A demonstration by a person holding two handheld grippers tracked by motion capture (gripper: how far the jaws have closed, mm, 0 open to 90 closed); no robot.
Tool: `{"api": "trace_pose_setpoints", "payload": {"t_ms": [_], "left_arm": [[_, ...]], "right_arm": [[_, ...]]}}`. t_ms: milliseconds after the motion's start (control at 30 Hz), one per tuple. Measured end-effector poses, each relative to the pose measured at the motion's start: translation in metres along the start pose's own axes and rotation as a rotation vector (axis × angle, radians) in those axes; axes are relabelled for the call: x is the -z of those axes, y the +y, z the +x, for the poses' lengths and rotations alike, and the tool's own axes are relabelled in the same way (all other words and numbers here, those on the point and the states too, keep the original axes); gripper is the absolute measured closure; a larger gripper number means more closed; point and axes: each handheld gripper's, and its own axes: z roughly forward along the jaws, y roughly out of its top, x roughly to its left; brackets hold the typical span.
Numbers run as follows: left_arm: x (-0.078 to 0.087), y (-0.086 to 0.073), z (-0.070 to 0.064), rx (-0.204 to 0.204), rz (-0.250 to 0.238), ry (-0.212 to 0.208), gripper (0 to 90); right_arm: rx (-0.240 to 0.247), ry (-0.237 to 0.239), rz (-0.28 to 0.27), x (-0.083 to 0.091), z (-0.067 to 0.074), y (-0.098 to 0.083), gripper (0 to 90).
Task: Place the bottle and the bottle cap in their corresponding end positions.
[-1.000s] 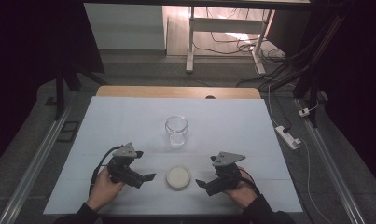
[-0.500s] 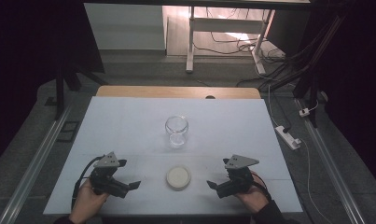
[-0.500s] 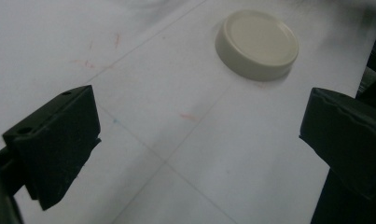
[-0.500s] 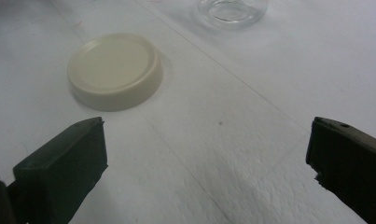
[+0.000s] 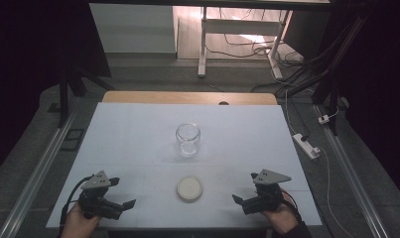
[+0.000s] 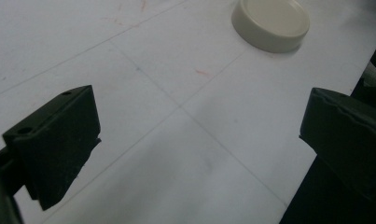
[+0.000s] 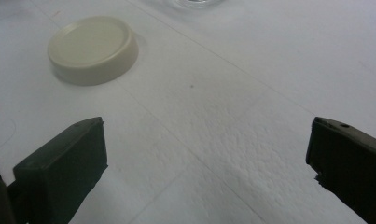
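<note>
- The round cream plastic lid (image 5: 189, 188) lay flat on the white table (image 5: 138, 134), just in front of the clear glass jar (image 5: 188, 139).
- Your left gripper (image 5: 119, 193) and right gripper (image 5: 243, 191) flanked the lid, jaws apart, holding nothing.
- The right gripper sat slightly nearer the lid.
</note>
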Motion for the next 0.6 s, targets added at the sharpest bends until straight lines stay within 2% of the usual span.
{"api": "trace_pose_setpoints", "payload": {"t_ms": [367,600], "left_arm": [[0.017,-0.019,0.004,0.037,0.002,0.056,0.0],[0.024,-0.030,0.007,0.069,0.023,0.106,0.0]], "right_arm": [[-0.058,-0.065,-0.003,0.020,-0.011,-0.016,0.0],[-0.114,-0.104,0.014,0.030,-0.016,-0.025,0.0]]}}
